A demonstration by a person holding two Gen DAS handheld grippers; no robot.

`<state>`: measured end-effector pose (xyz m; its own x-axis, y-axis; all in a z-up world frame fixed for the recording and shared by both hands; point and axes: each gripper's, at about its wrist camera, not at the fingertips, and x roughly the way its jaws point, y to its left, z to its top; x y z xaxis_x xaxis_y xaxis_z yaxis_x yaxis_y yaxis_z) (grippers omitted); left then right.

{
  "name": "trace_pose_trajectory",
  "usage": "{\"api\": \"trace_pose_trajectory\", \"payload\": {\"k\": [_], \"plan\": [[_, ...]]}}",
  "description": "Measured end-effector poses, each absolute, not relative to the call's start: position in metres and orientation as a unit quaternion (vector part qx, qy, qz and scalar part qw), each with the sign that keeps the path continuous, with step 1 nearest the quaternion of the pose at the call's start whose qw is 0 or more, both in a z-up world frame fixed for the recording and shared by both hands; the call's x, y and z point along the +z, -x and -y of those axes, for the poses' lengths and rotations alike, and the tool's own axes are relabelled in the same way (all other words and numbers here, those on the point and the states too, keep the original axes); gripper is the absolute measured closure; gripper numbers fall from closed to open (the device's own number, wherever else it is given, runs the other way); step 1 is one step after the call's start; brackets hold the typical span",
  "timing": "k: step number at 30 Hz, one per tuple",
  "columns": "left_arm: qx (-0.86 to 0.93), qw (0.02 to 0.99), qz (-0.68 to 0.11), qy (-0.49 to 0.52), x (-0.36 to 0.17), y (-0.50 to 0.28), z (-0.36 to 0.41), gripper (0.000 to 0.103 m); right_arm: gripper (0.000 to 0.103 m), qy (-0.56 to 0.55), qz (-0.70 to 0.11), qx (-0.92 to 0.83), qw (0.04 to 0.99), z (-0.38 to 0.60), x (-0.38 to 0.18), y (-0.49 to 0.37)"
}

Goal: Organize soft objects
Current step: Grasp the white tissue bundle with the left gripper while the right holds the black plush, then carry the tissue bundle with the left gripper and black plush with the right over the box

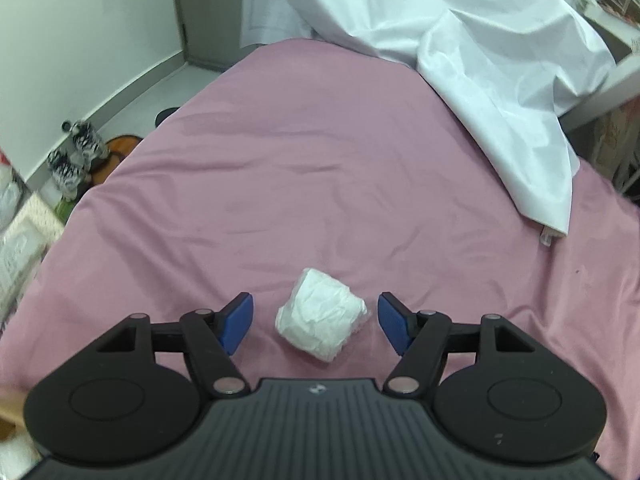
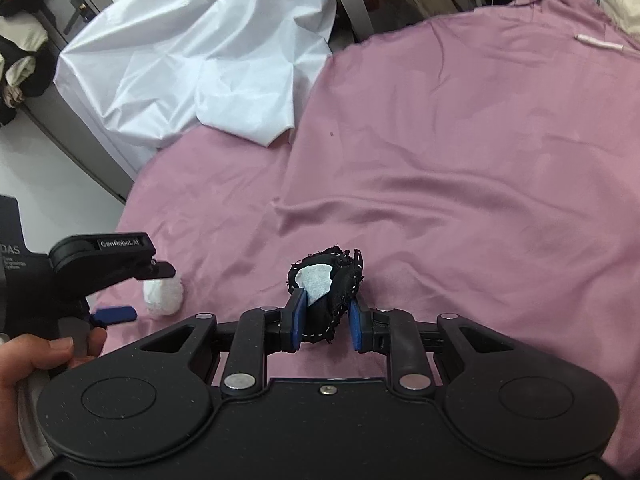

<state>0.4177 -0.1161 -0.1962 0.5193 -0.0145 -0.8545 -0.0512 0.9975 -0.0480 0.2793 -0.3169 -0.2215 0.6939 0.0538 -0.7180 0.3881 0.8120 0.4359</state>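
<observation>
Left gripper (image 1: 316, 322) fingers spread, clear of white bundle (image 1: 322, 314) lying between them: just released. Right gripper (image 2: 325, 318) pinches black bundle (image 2: 334, 288); place next.

Pink bedsheet (image 1: 320, 168) fills most of both views, w/ soft creases. White crumpled sheet (image 1: 480, 60) is heaped at upper right of left-wrist view — upper left in right-wrist view. White wall (image 1: 80, 40) at upper left, pale floor (image 1: 160, 84) below it. Zebra-print shoes (image 1: 76, 156) at left edge by the wall. Grey door w/ handle (image 2: 76, 12) at upper left of right-wrist view — dark clothes (image 2: 20, 40) hang beside it. Light even, indoor.
</observation>
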Motion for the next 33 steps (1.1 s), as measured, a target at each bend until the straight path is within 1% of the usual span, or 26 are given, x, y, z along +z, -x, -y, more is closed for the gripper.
{"api": "trace_pose_trajectory", "payload": {"k": [3, 4, 5, 8, 15, 27, 33], "plan": [[0.016, 0.865, -0.5, 0.033, -0.206, -0.423, 0.117, 0.037, 0.081, -0.293, -0.39, -0.097, 0.867, 0.317, -0.231, -0.287], [0.018, 0.863, -0.504, 0.041, -0.209, -0.425, 0.116, 0.047, 0.081, -0.292, -0.39, -0.098, 0.868, 0.317, -0.232, -0.289], [0.02, 0.86, -0.507, 0.054, -0.21, -0.425, 0.113, 0.054, 0.081, -0.287, -0.39, -0.098, 0.87, 0.317, -0.232, -0.29], [0.032, 0.863, -0.502, 0.058, -0.206, -0.421, 0.113, 0.055, 0.081, -0.28, -0.388, -0.095, 0.873, 0.318, -0.232, -0.292], [0.004, 0.873, -0.484, 0.063, -0.175, -0.396, 0.112, 0.055, 0.081, -0.282, -0.379, -0.1, 0.875, 0.319, -0.222, -0.284], [-0.016, 0.878, -0.47, 0.091, -0.131, -0.326, 0.091, 0.055, 0.081, -0.266, -0.335, -0.082, 0.9, 0.317, -0.177, -0.242], [-0.021, 0.881, -0.46, 0.105, -0.108, -0.293, 0.075, 0.055, 0.081, -0.229, -0.307, -0.07, 0.921, 0.305, -0.154, -0.223]]}}
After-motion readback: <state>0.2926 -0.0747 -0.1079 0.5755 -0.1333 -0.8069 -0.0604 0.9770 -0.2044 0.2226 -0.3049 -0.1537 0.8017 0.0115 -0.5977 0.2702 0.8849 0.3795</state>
